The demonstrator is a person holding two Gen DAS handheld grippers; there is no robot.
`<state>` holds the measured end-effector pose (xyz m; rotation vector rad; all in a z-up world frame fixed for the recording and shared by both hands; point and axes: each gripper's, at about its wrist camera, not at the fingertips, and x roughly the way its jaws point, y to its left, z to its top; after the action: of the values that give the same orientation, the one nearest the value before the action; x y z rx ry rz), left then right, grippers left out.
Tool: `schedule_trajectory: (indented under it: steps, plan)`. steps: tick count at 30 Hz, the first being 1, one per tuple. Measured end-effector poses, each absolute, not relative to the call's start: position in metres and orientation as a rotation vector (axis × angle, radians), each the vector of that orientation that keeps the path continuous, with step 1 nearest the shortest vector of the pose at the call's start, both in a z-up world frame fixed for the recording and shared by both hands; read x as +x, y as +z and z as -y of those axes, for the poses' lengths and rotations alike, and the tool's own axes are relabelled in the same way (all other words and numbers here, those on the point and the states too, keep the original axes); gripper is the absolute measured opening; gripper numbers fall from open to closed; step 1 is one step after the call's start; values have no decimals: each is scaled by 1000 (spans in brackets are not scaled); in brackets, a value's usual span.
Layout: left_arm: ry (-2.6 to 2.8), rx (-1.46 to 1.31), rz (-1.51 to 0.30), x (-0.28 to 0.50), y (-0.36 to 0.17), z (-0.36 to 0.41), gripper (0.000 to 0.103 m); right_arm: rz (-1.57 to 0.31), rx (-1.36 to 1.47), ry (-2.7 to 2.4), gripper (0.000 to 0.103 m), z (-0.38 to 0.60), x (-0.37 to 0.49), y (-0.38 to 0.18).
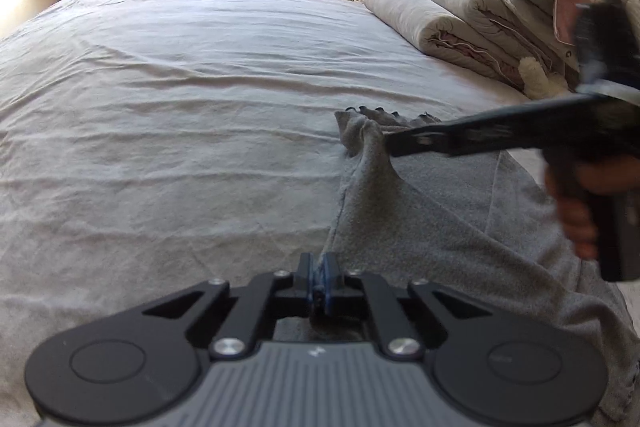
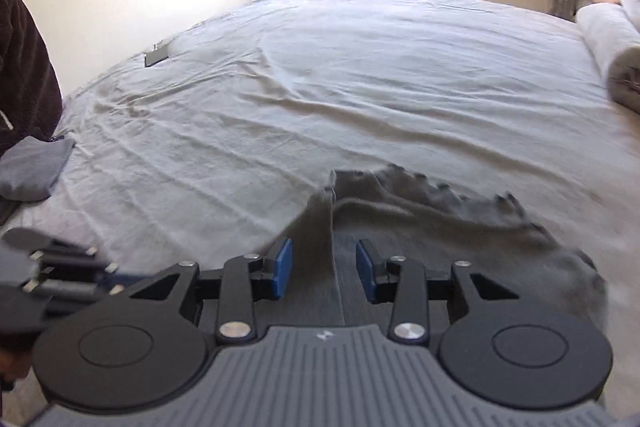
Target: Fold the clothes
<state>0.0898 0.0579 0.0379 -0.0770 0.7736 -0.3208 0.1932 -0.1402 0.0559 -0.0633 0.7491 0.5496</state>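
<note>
Bed sheet (image 1: 160, 107) underneath: left gripper (image 1: 319, 261) clamped on grey garment (image 1: 420, 227) edge; right gripper (image 2: 324, 269) jaws apart, straddling a fold.

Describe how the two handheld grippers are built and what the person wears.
Both match. The left gripper and right gripper have black linkage arms with silver pivot bolts, blue pads inside the fingers, two black round discs, and a ribbed grey housing bearing a small white logo. The right one has a black pistol-style handle. A dark fleecy sleeve shows at the edge.
</note>
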Motion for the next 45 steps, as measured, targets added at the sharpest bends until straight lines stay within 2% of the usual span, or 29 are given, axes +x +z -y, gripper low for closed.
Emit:
schedule_trajectory:
  steps: [4, 5, 6, 7, 11, 12, 13, 14, 15, 16, 20, 22, 23, 24, 25, 26, 28, 29, 30, 36, 45]
  plan:
    - [-331, -100, -771, 91, 41, -65, 5, -778, -56, 557, 40, 134, 213, 41]
    - [-332, -98, -773, 92, 42, -65, 5, -780, -58, 573, 34, 134, 214, 39]
    - [-334, -96, -776, 92, 42, -66, 5, -783, -60, 590, 24, 135, 215, 38]
    - [-335, -94, -776, 92, 42, -66, 5, -785, -57, 602, 1, 135, 216, 37]
    - [-330, -132, -768, 93, 47, -72, 5, -771, -57, 594, 1, 137, 220, 41]
    - [-326, -139, -769, 94, 48, -73, 5, -756, -63, 584, 1, 137, 220, 43]
    - [-327, -145, -769, 94, 48, -74, 5, -743, -49, 580, 9, 139, 220, 46]
    - [-329, -150, -770, 93, 49, -75, 5, -729, -35, 575, 21, 140, 221, 48]
    - [-331, -160, -772, 93, 50, -76, 6, -717, -19, 575, 28, 142, 221, 50]
    - [-335, -179, -775, 94, 51, -78, 6, -706, -2, 582, 43, 144, 221, 52]
    - [-356, -253, -755, 94, 57, -87, 8, -715, 18, 627, 46, 144, 222, 52]
    - [-380, -279, -754, 94, 55, -86, 15, -732, 5, 644, 45, 141, 222, 48]
    - [-390, -283, -756, 95, 54, -85, 23, -738, 3, 647, 45, 140, 222, 46]
    - [-396, -263, -764, 95, 51, -80, 33, -742, 7, 644, 42, 140, 222, 44]
    - [-399, -241, -772, 95, 48, -74, 36, -746, 12, 641, 27, 140, 223, 42]
    - [-395, -210, -782, 95, 44, -69, 37, -753, 14, 638, 8, 140, 224, 40]
    - [-380, -158, -806, 96, 37, -59, 32, -767, -8, 630, 7, 137, 225, 36]
    - [-368, -137, -821, 97, 34, -57, 16, -769, -18, 628, 7, 135, 225, 35]
    - [-356, -121, -833, 98, 32, -56, 10, -766, -24, 628, 7, 133, 225, 35]
    - [-317, -137, -834, 100, 34, -64, 2, -747, -104, 622, 6, 113, 231, 36]
    - [-259, -153, -830, 102, 38, -75, 0, -729, -181, 622, 4, 85, 243, 20]
